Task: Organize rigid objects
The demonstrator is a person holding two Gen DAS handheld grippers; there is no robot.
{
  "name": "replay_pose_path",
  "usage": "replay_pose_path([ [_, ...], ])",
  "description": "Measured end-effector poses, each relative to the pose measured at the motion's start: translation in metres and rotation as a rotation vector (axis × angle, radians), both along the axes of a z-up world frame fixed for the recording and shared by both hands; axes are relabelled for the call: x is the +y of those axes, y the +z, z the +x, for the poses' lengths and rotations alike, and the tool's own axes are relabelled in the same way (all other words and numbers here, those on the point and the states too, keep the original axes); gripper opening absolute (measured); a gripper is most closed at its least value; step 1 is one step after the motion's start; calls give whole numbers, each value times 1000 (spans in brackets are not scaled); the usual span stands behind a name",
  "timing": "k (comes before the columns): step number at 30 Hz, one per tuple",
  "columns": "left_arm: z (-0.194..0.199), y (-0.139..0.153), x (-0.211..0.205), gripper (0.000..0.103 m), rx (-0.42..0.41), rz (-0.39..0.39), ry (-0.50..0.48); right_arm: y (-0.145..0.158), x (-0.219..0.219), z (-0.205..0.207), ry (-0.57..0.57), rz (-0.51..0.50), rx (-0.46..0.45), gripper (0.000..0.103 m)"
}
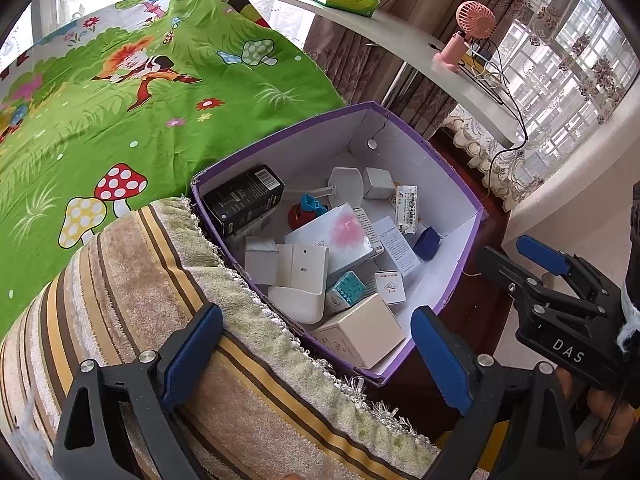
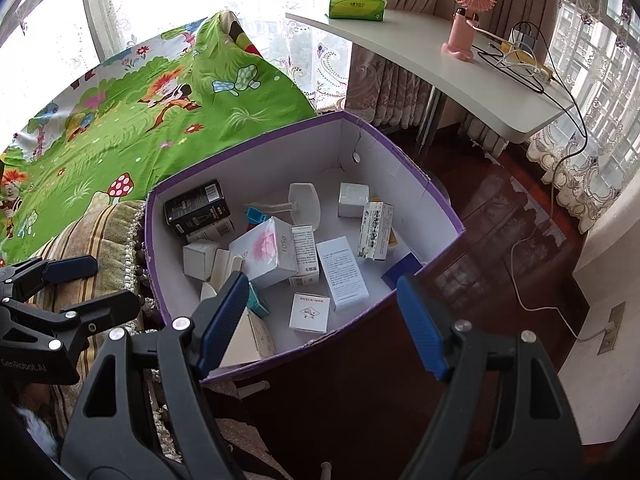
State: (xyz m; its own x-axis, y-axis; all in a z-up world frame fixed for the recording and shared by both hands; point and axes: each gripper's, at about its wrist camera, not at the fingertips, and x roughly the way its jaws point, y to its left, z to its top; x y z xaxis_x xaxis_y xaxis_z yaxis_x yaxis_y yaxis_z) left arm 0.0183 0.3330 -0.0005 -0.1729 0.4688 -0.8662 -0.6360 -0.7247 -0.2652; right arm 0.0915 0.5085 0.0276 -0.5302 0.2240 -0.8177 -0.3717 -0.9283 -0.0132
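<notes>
Left gripper (image 1: 316, 354): jaws wide apart, empty, above the near rim of the purple cardboard box (image 1: 464, 188). Right gripper (image 2: 322, 322): jaws apart, empty, over the same rim. Small cartons, including a black carton (image 2: 198, 208), lie jumbled inside the box. Judgement: descend straight onto one topmost carton, gripping across its narrow faces.

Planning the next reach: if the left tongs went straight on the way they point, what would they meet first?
Probably the cream box lying at the near end of the purple box, between the open left tongs; depth is unclear.
</notes>
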Motion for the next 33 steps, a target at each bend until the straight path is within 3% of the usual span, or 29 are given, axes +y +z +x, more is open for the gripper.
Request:
replay_pose_path([
  [9, 0, -2, 3, 96, 4, -28, -10, -4, 3, 0, -2, -10, -6, 79],
  [33, 1, -3, 2, 97, 2, -9, -5, -7, 3, 1, -2, -25, -15, 79],
])
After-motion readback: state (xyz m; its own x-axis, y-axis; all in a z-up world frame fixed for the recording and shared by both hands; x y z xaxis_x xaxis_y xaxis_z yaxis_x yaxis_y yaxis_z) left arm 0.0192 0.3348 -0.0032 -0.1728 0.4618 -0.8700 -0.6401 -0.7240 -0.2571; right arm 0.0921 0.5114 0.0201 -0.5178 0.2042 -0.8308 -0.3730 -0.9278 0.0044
